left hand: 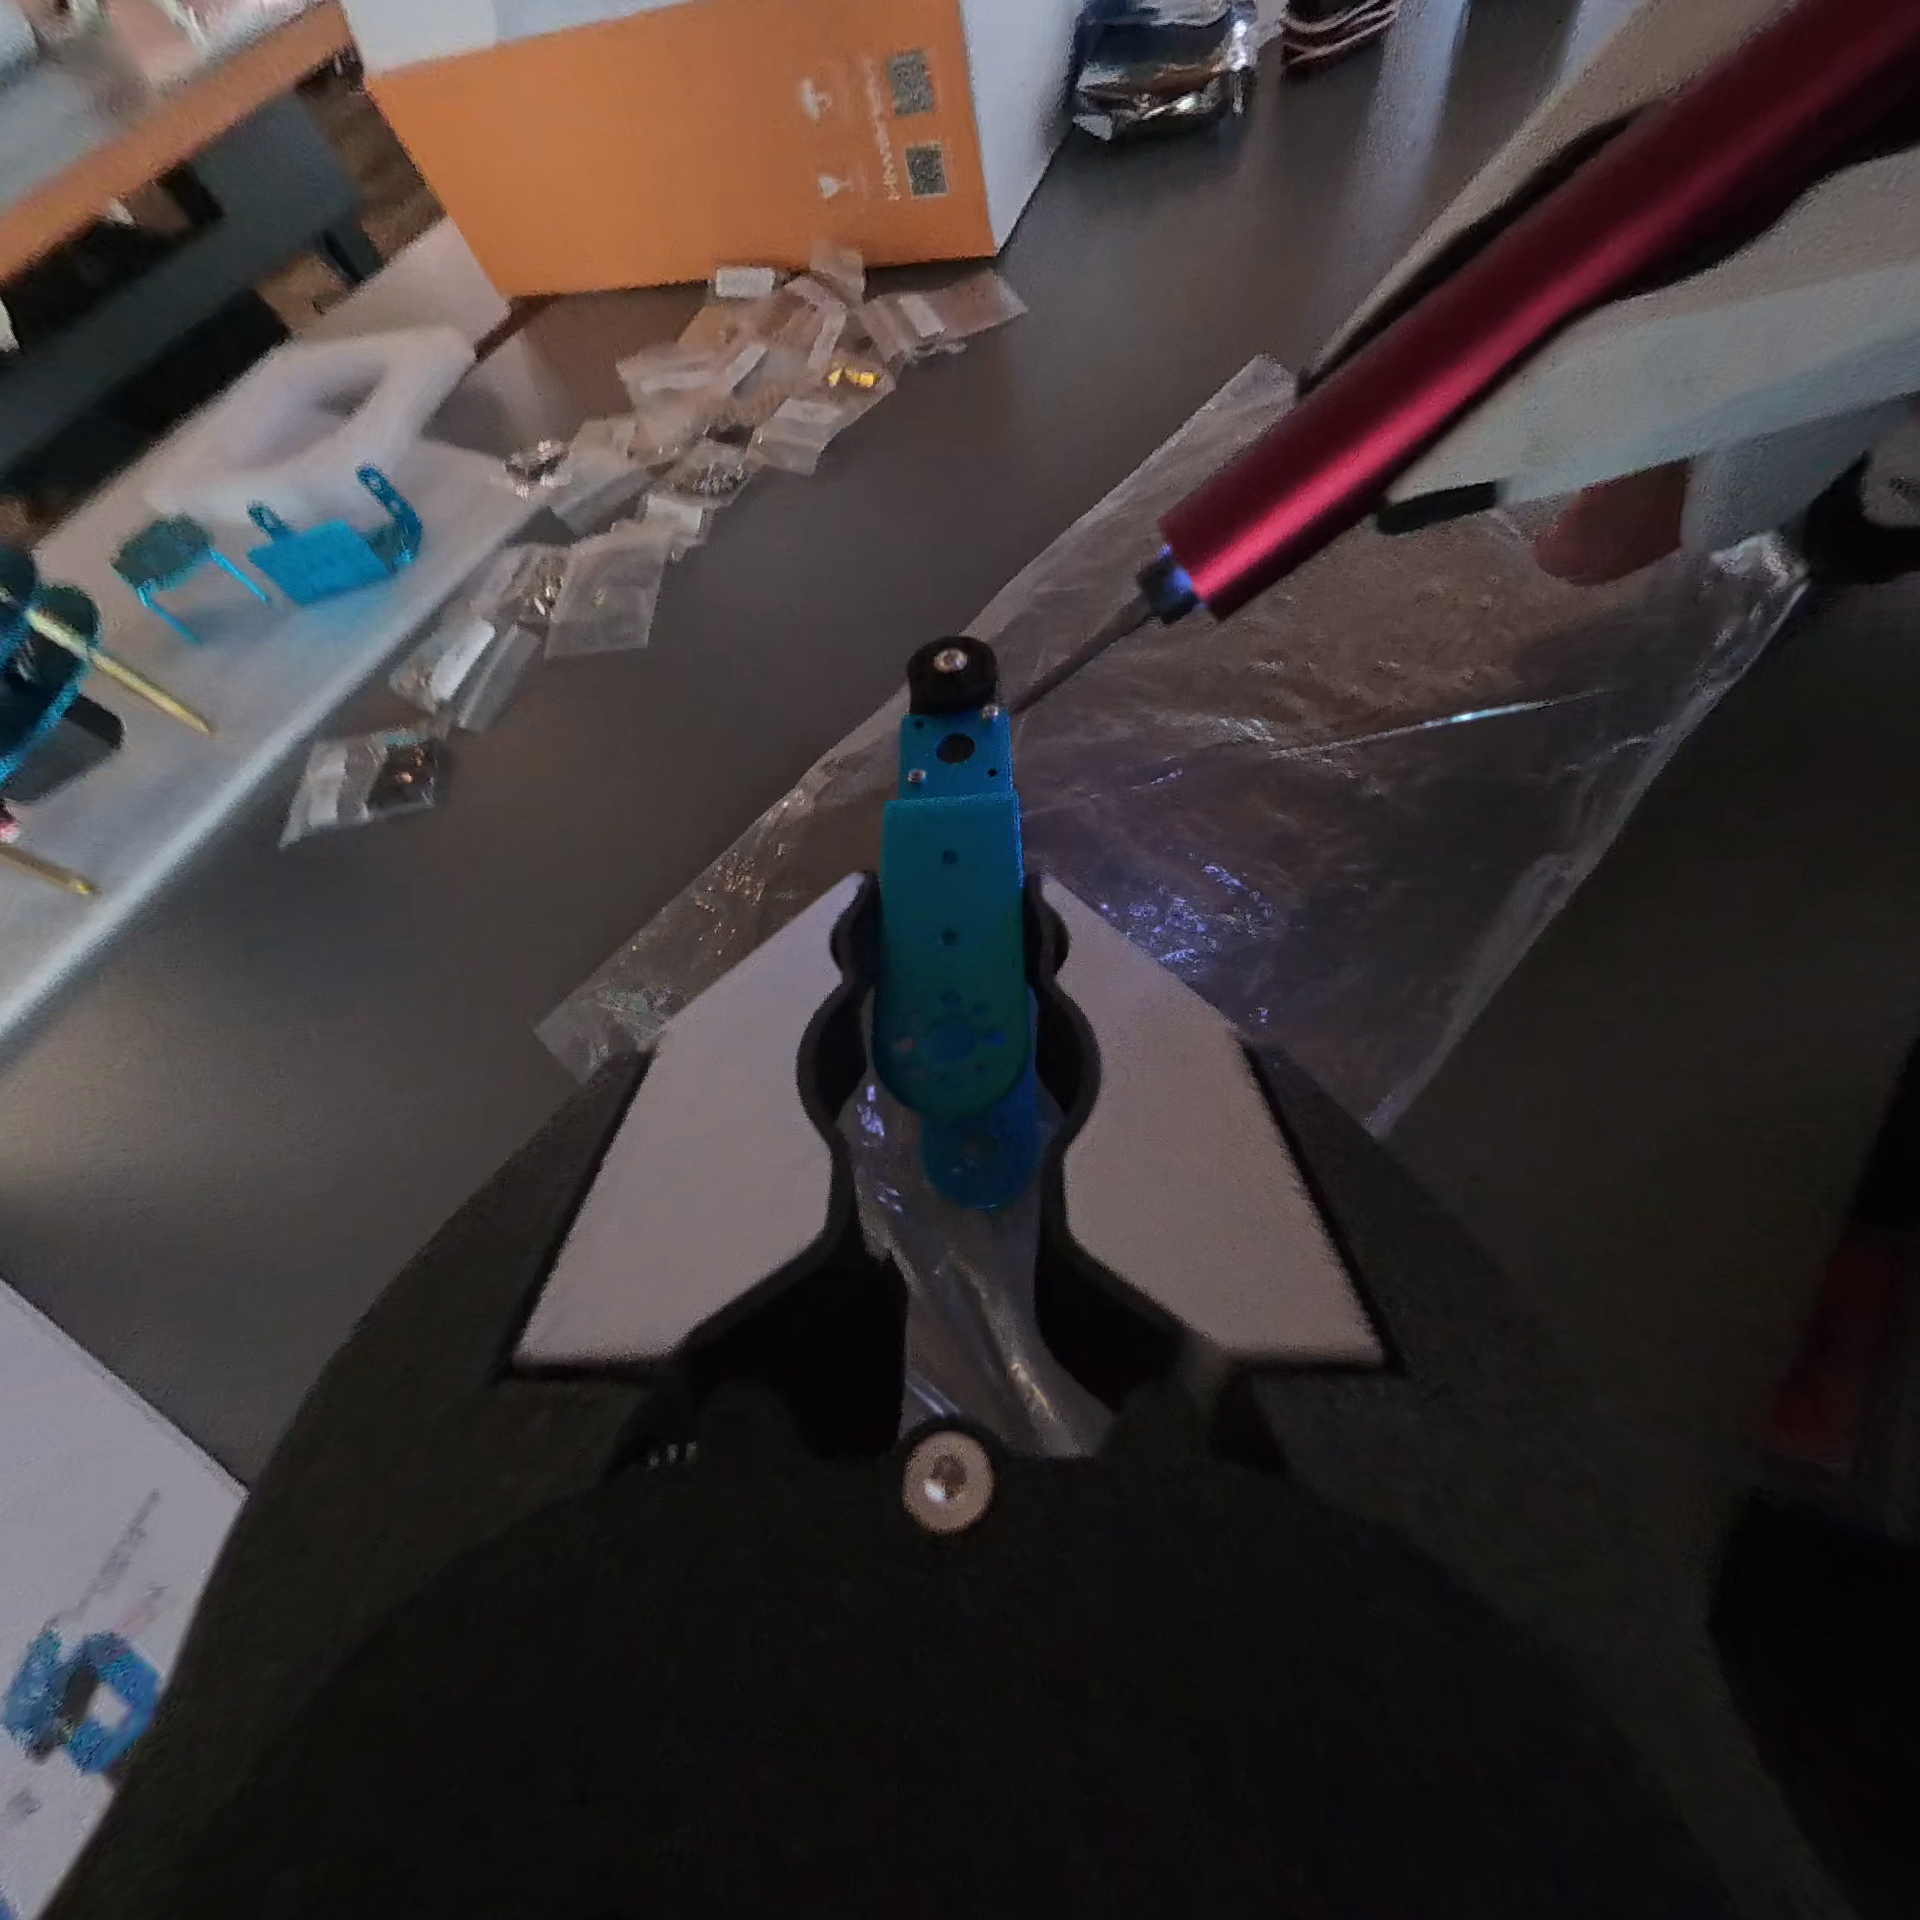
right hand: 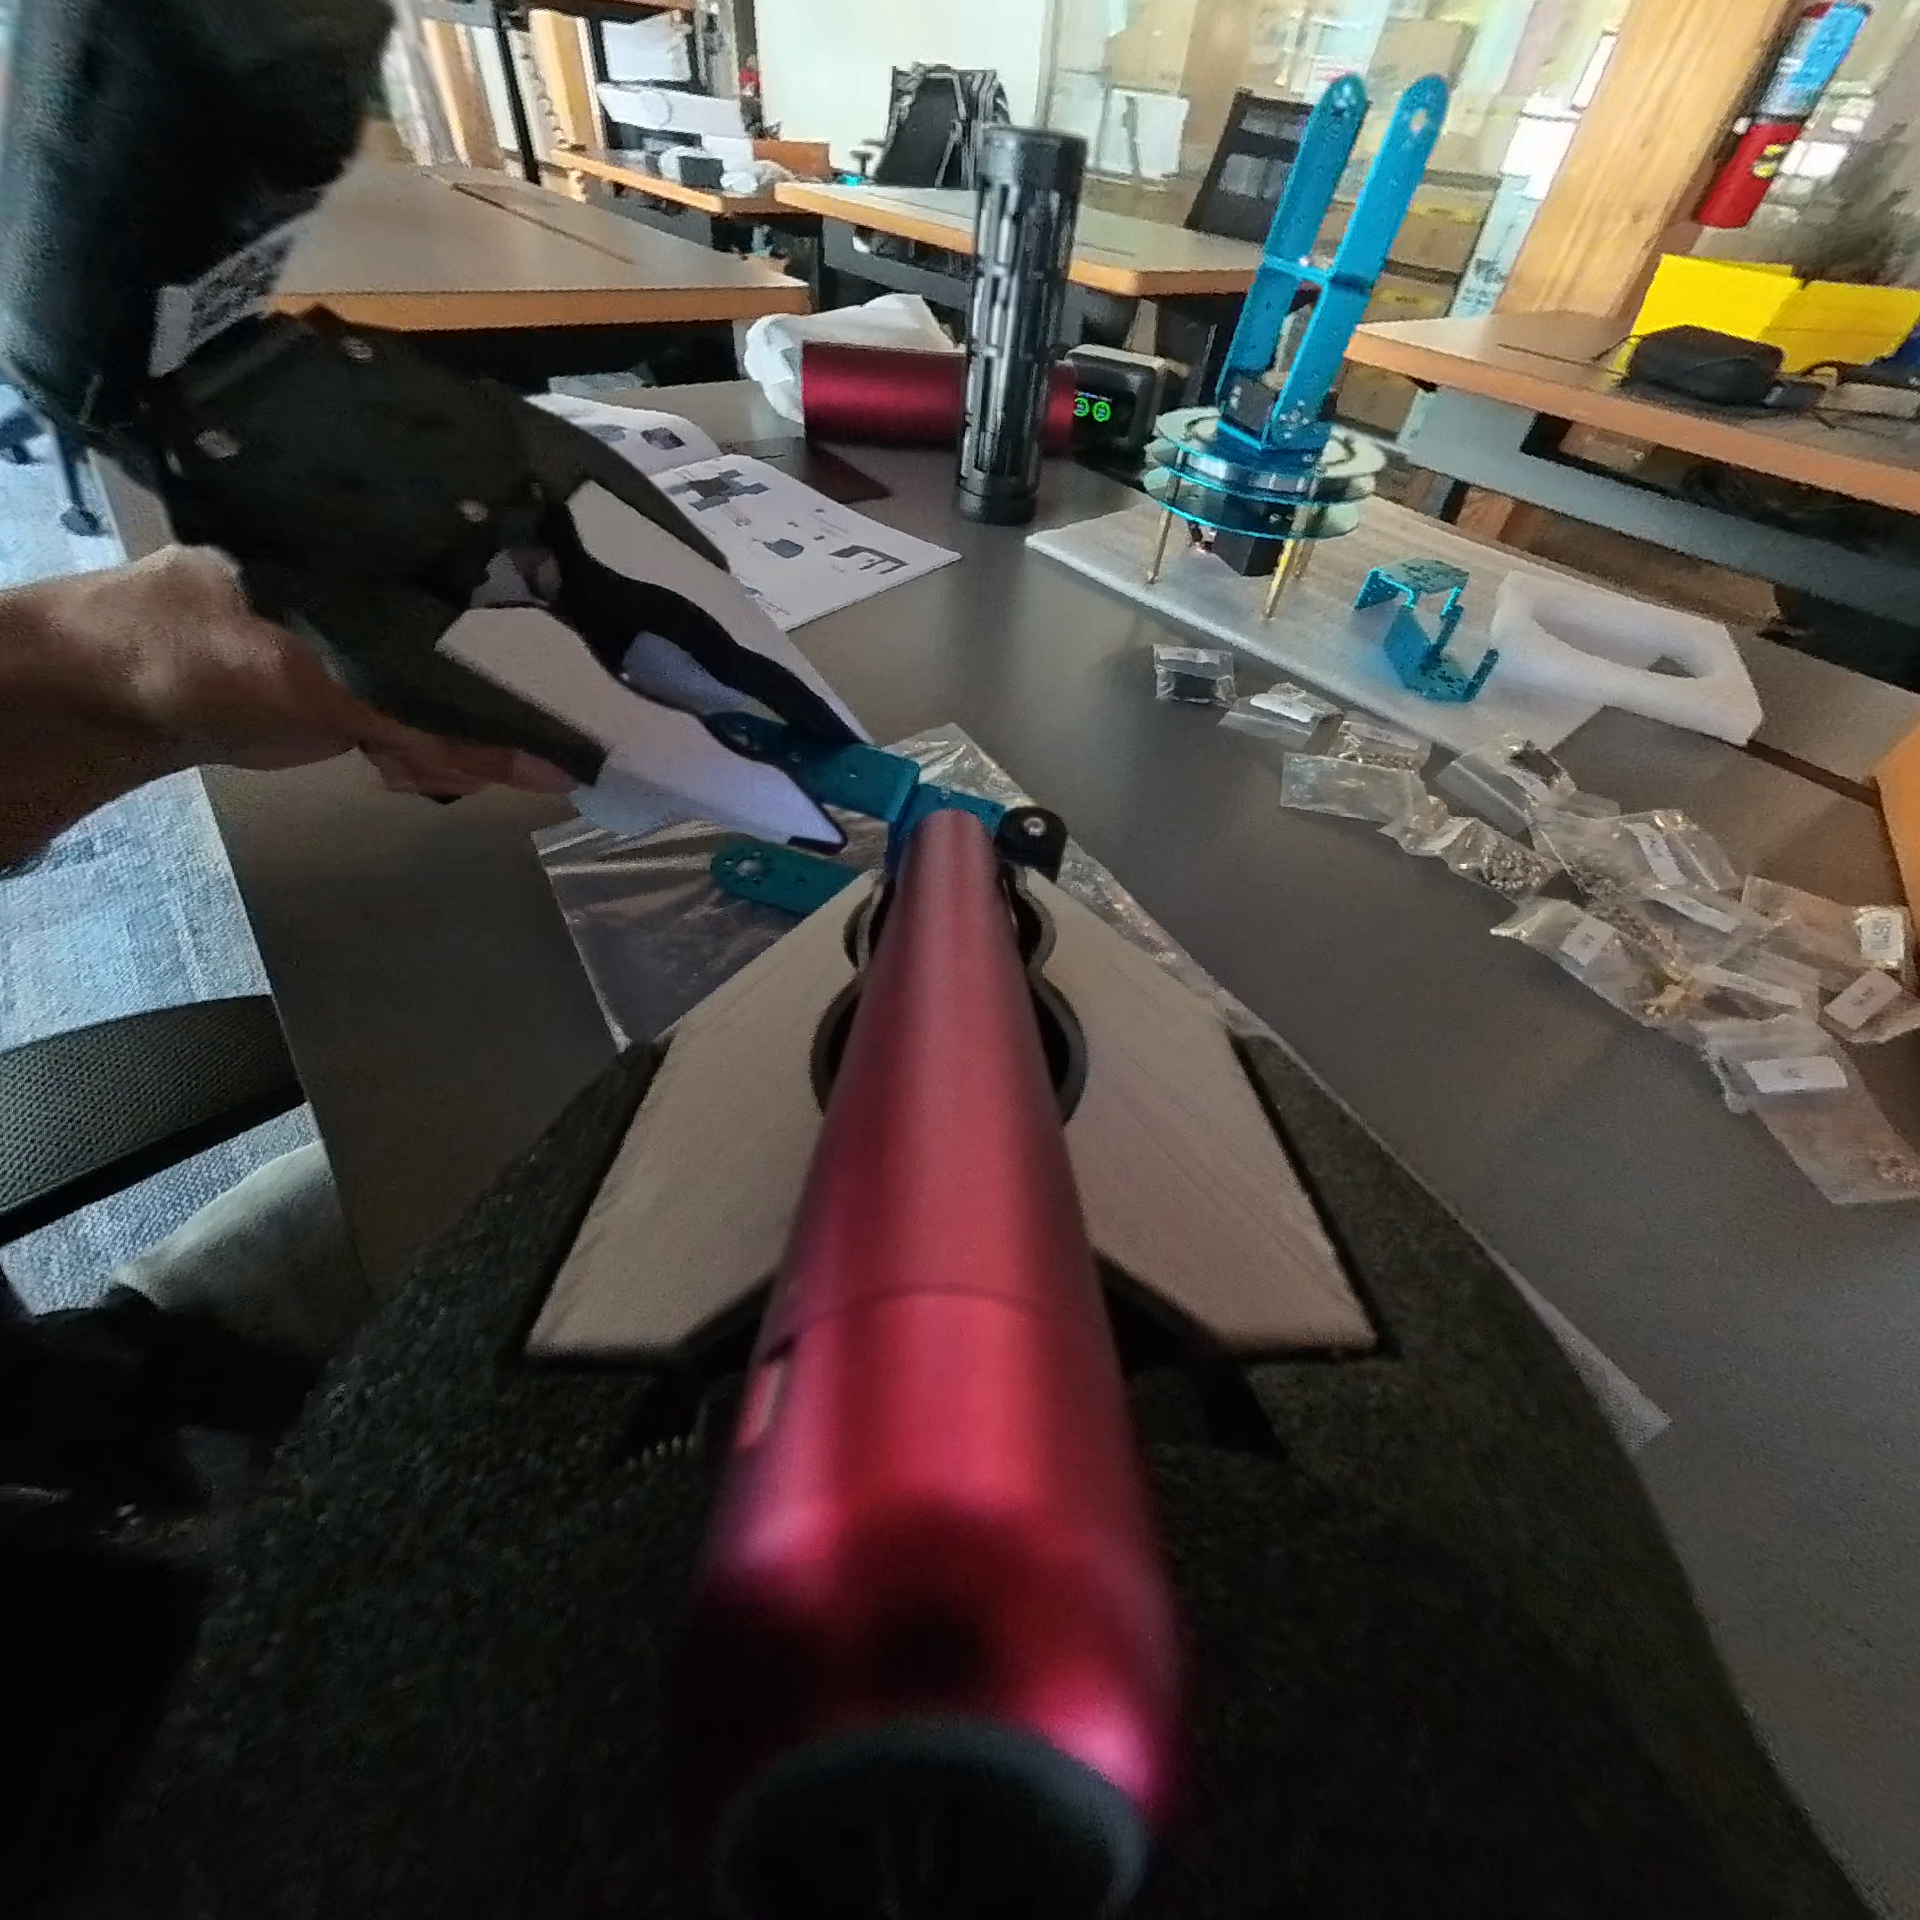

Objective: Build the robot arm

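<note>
- Blue metal bracket [left hand: 948, 935], centre of left wrist view: thin anodised perforated plate, judged light, stiff, slick faces; black round horn [left hand: 948, 665] w/ silver screw at its far tip. Best hold looks like the flat sides mid-length, clear of the holes.
- Left gripper [left hand: 951, 997]: fingers narrow, clamped on bracket's sides. In right wrist view the same gripper [right hand: 821, 800] sits centre-left, a hand [right hand: 208, 686] behind it.
- Red screwdriver [right hand: 935, 1195]: smooth metal barrel, judged rigid, a bit slippery, moderate wt. Runs up the middle of right wrist view.
- Right gripper [right hand: 945, 914]: fingers narrow, closed around the barrel. In left wrist view the driver [left hand: 1455, 343] comes in from upper right; thin bit [left hand: 1081, 665] ends just beside the horn. Contact: can't tell.
- Clear plastic bag [left hand: 1403, 810] lies under bracket, on dark table [left hand: 260, 1039].
- Small parts bags [left hand: 748, 416] scattered upper centre; soft, light.
- Orange box [left hand: 675, 135] upper centre carries two square codes + print; not copied.
- Printed sheet [right hand: 800, 520], pictures on it, upper left of centre, right wrist view.
- Blue part-built arm [right hand: 1309, 312] on round base, upper right; black cylinder [right hand: 1013, 322] next to it.
</note>
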### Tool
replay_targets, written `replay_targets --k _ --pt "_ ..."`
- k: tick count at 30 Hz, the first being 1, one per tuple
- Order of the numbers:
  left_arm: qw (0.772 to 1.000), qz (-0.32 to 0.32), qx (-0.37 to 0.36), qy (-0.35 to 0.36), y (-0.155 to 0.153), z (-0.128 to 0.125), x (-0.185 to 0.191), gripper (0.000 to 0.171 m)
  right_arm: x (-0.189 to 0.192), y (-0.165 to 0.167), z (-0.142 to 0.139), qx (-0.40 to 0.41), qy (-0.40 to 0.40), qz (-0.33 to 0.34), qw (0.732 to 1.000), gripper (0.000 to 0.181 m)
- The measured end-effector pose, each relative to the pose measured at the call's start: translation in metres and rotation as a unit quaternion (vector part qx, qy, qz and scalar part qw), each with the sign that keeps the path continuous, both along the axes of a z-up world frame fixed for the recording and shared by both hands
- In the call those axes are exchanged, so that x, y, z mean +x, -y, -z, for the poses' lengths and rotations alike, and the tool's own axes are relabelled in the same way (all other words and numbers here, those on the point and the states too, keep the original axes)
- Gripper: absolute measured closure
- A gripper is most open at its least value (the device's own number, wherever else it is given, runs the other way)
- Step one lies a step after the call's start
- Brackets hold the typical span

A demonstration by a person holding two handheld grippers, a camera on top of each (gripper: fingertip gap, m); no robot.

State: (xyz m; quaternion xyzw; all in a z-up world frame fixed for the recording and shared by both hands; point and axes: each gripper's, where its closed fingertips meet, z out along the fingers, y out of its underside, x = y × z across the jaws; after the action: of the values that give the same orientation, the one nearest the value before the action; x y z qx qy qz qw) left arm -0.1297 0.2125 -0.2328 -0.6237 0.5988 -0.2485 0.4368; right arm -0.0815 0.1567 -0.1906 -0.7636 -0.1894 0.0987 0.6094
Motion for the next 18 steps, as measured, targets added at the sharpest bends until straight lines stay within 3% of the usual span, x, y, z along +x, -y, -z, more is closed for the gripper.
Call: replay_targets --k 6,18 --pt "0.998 0.016 0.053 -0.006 0.012 0.001 0.0 0.145 0.012 0.014 0.001 -0.004 0.0 0.041 0.999 0.16" --pt "0.995 0.025 0.096 -0.009 0.022 0.003 0.0 0.145 0.006 0.026 0.003 -0.014 0.017 0.04 0.999 0.161"
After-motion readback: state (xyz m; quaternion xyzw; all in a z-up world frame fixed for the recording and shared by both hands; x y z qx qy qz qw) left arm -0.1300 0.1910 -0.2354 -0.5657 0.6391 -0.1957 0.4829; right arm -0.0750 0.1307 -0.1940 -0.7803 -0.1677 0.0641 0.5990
